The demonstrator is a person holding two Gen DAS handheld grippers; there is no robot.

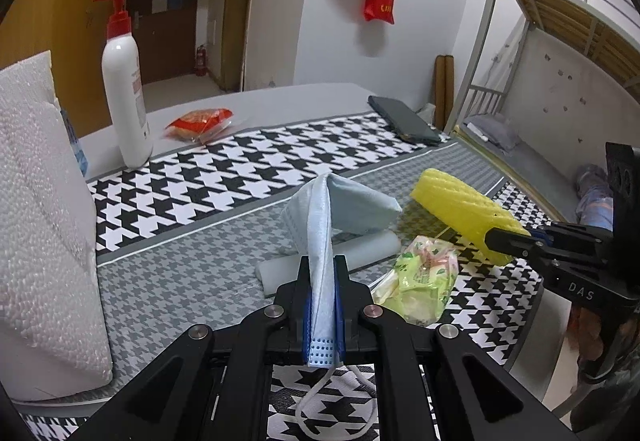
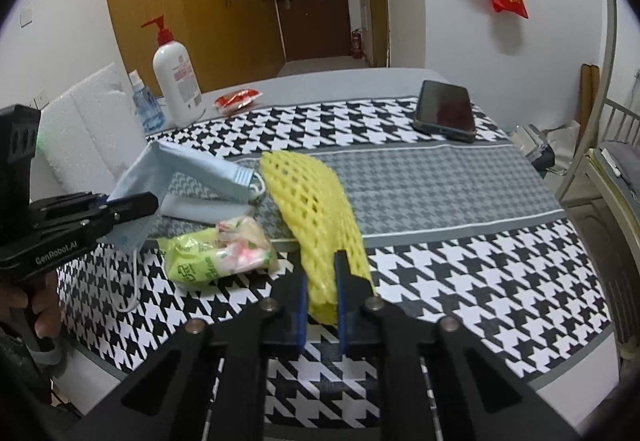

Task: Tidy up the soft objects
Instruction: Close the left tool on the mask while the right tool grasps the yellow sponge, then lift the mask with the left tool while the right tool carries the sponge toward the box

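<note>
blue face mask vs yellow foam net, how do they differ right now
The blue face mask is smooth pleated fabric with white ear loops; the yellow foam net is an open lattice mesh. The mask is pinched in the left claw, folded into a peak; the net is in the right claw, stretching out long. Both are soft, clamped at one end, trailing over the houndstooth cloth.
</note>
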